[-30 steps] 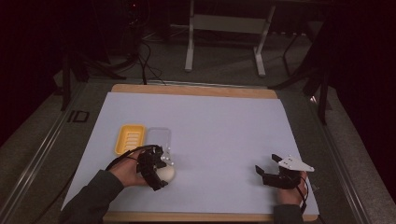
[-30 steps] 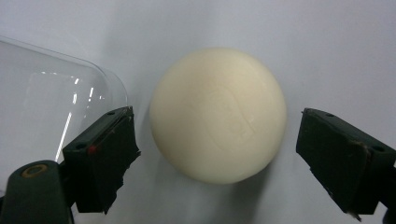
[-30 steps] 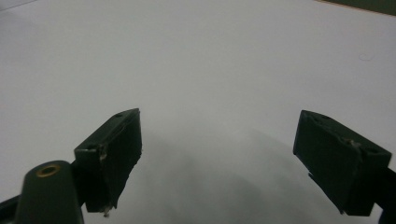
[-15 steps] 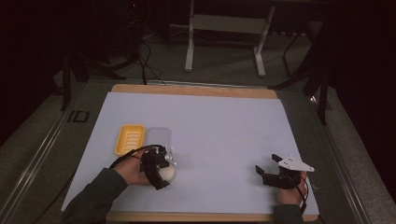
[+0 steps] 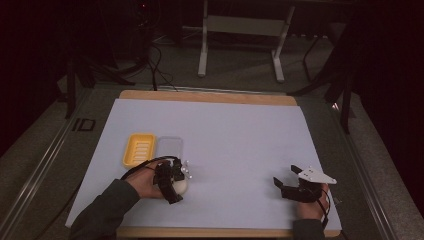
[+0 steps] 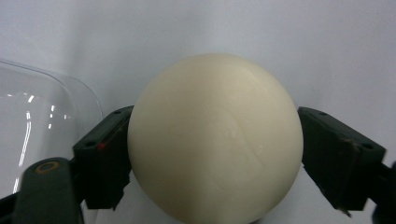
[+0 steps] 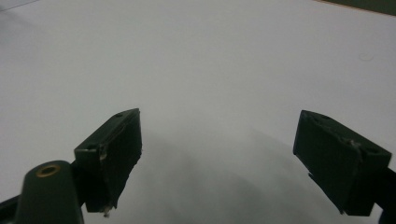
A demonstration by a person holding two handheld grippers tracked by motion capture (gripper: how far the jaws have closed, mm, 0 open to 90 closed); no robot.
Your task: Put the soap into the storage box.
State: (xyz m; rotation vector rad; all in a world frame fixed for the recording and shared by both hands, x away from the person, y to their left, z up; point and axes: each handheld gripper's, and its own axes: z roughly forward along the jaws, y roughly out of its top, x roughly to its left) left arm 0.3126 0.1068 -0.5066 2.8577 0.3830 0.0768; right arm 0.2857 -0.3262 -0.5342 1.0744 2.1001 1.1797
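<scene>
We are closing the left gripper's [image 6: 212, 154] jaws, now touching, on the cream ball [image 6: 215, 140] squarely between them.

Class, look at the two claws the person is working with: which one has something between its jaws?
The left claw: a cream ball sits between its jaws, which have just been closing on it. The right claw stands open over bare white table.
</scene>
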